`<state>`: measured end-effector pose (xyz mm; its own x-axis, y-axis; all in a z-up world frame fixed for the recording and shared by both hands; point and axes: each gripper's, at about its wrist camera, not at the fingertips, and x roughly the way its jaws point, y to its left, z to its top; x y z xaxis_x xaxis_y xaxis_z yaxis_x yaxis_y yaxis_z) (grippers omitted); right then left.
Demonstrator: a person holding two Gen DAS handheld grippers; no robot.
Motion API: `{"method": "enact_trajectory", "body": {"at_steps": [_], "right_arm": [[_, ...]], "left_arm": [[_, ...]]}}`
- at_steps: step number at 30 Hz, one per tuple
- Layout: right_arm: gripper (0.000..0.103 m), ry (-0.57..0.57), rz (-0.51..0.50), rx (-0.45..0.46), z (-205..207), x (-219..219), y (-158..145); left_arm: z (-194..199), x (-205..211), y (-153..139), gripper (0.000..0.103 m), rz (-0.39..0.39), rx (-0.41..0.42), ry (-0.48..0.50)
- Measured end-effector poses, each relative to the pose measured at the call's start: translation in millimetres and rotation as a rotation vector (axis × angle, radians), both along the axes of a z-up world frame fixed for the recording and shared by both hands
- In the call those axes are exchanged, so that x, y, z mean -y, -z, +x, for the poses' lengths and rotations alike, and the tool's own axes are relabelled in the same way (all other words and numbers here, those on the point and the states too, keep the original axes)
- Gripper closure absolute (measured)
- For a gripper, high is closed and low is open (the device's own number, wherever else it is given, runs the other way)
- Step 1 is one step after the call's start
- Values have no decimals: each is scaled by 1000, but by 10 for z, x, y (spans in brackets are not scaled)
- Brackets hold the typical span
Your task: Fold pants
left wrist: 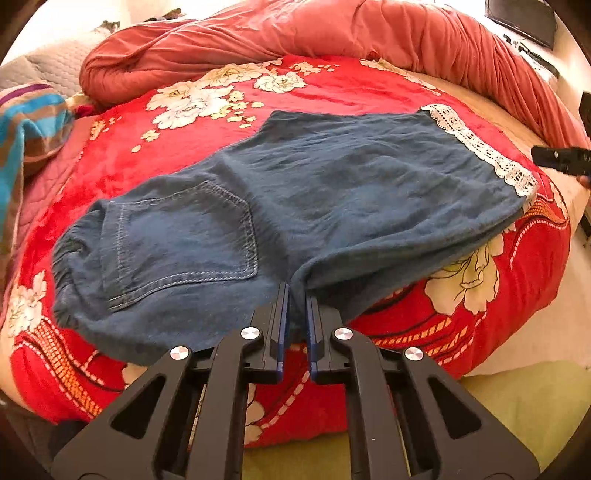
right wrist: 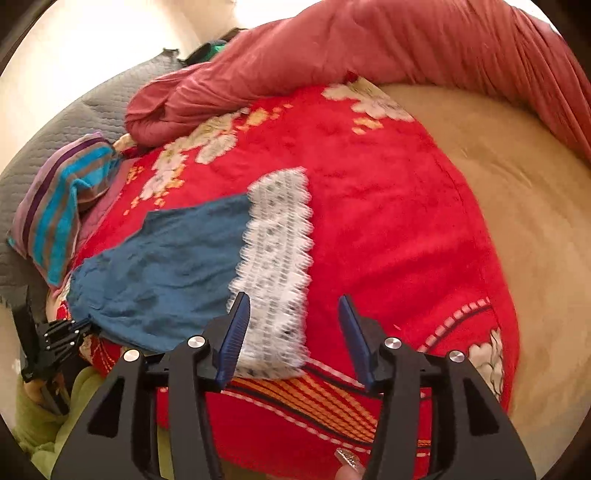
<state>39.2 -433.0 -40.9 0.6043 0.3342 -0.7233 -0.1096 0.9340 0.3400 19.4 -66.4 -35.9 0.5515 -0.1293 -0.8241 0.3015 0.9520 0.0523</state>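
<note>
Blue denim pants (left wrist: pixel 295 192) with a back pocket and a white lace hem (left wrist: pixel 480 151) lie folded lengthwise on a red flowered blanket (left wrist: pixel 332 88). My left gripper (left wrist: pixel 297 291) is shut on the pants' near edge at the crotch. It also shows at the left of the right wrist view (right wrist: pixel 79 326), pinching the blue cloth (right wrist: pixel 159 266). My right gripper (right wrist: pixel 293 306) is open and empty, just above the near end of the lace hem (right wrist: pixel 277 266). It shows at the right edge of the left wrist view (left wrist: pixel 561 158).
A bunched pink-red quilt (left wrist: pixel 332 29) lies along the far side of the bed. A striped cloth (left wrist: pixel 26 136) is at the left. Beige sheet (right wrist: pixel 498 184) lies to the right of the blanket. Green fabric (left wrist: pixel 517 406) lies below the blanket's near edge.
</note>
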Motion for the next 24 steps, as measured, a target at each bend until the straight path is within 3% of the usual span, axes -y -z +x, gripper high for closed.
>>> {"method": "enact_trajectory", "body": {"at_steps": [4, 6, 7, 9, 11, 12, 15, 21, 23, 24], "right_arm": [[53, -96, -13, 24, 36, -353, -13], [51, -146, -39, 20, 69, -556, 37], [50, -169, -52, 15, 86, -642, 72], [45, -195, -73, 2, 105, -765, 135], [43, -215, -95, -11, 121, -839, 202], [42, -220, -112, -12, 121, -863, 227], [42, -221, -131, 1, 110, -904, 231], [35, -210, -125, 25, 111, -886, 203], [35, -212, -121, 24, 119, -886, 209], [34, -216, -120, 21, 119, -892, 218]], "left_arm": [[-50, -41, -10, 99, 8, -8, 6], [-97, -114, -64, 95, -27, -10, -5], [-125, -160, -107, 90, -44, -3, -14], [-200, -301, -225, 66, -56, 37, -52], [-242, -483, -332, 55, -62, 73, -115], [-250, -637, -390, 42, -79, 93, -173], [-196, -1070, -434, 26, -135, 99, -354], [19, -1576, -154, 12, -295, -22, -559], [114, -1615, -39, 12, -332, -54, -578], [129, -1628, -5, 25, -359, -58, -567]]}}
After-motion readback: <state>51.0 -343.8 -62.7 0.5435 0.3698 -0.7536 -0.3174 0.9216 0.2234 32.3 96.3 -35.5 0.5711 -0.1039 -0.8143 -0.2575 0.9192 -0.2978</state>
